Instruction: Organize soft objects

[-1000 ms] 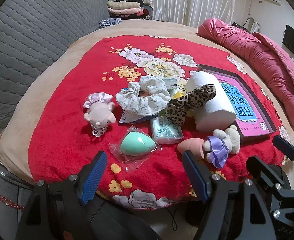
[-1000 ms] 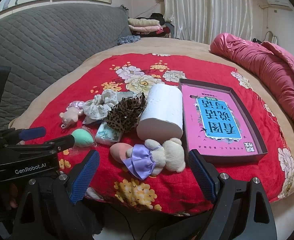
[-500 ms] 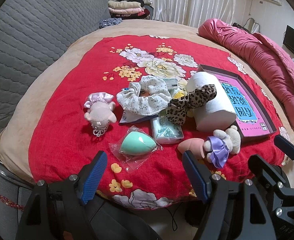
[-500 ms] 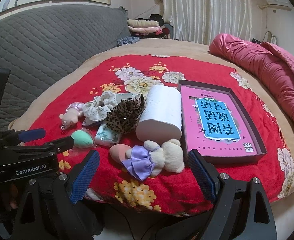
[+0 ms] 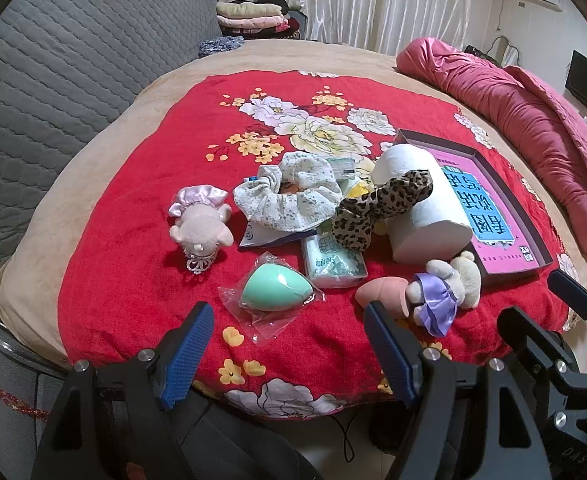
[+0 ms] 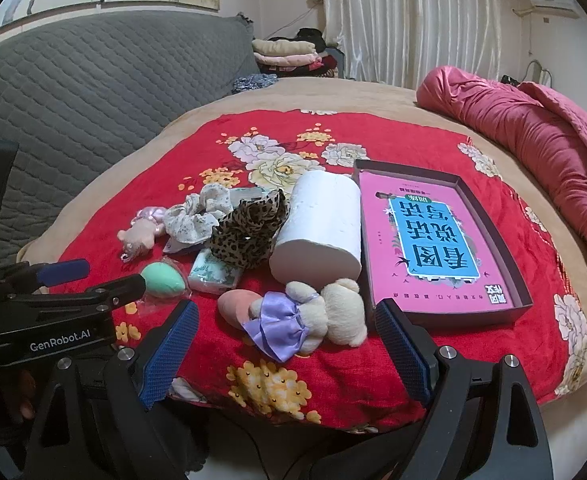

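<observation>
Nothing is sorted yet, we judge. In the left wrist view, our left claw is wide open and holds nothing, hanging off the near edge of the red blanket. The mint sponge, pink pig, white scrunchie and leopard scrunchie lie loose near that edge. In the right wrist view, our right claw is also wide open and empty, just before the bear. The box near the right edge has no soft things inside; all is left to do.
</observation>
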`<control>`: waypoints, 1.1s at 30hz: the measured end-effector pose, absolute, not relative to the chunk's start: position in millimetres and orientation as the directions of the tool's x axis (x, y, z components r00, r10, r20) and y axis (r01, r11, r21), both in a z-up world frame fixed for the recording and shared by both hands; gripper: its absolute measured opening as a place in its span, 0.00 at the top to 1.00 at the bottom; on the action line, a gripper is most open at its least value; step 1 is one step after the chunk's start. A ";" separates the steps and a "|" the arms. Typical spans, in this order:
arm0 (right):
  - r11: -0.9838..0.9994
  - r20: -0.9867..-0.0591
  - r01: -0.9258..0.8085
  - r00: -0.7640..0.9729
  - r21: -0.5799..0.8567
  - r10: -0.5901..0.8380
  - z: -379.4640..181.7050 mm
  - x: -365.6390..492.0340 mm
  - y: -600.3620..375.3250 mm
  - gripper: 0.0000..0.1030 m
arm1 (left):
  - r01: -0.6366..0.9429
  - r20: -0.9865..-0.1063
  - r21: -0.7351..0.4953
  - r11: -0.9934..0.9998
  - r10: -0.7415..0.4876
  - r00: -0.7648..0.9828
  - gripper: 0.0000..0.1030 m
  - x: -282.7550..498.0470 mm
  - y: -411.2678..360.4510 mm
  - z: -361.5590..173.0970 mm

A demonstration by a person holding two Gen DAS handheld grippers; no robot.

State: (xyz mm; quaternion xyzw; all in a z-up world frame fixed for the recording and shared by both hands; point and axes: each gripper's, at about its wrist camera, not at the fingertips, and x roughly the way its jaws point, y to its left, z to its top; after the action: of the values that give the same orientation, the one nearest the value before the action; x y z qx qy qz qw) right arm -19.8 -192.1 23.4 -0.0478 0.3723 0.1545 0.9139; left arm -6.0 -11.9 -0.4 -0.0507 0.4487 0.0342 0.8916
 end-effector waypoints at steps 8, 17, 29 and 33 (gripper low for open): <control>0.948 -0.699 -0.318 0.670 0.033 0.249 22.5 -19.0 -194.0 0.12 | -0.109 -0.803 -0.063 0.992 0.014 0.596 0.26 -5.7 -11.0 -0.3; 0.960 -0.723 -0.265 0.645 0.092 0.248 15.5 -12.1 -209.8 0.12 | -0.125 -0.823 -0.114 0.986 -0.024 0.568 0.26 -2.1 0.7 -11.9; 0.963 -0.829 -0.150 0.491 0.222 0.268 -30.3 15.3 -217.0 0.13 | -0.205 -0.858 -0.276 0.939 -0.145 0.492 0.26 16.1 32.5 -50.2; 0.963 -0.833 -0.151 0.485 0.222 0.268 -38.9 20.2 -209.4 0.13 | -0.215 -0.854 -0.292 0.932 -0.153 0.497 0.26 27.0 37.3 -55.8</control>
State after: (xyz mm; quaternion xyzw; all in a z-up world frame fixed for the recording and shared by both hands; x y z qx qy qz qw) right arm 20.2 -209.4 -38.9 0.0592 0.4926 0.1217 0.8597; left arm 27.0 37.3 -55.8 -0.1836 0.5013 0.0184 0.8454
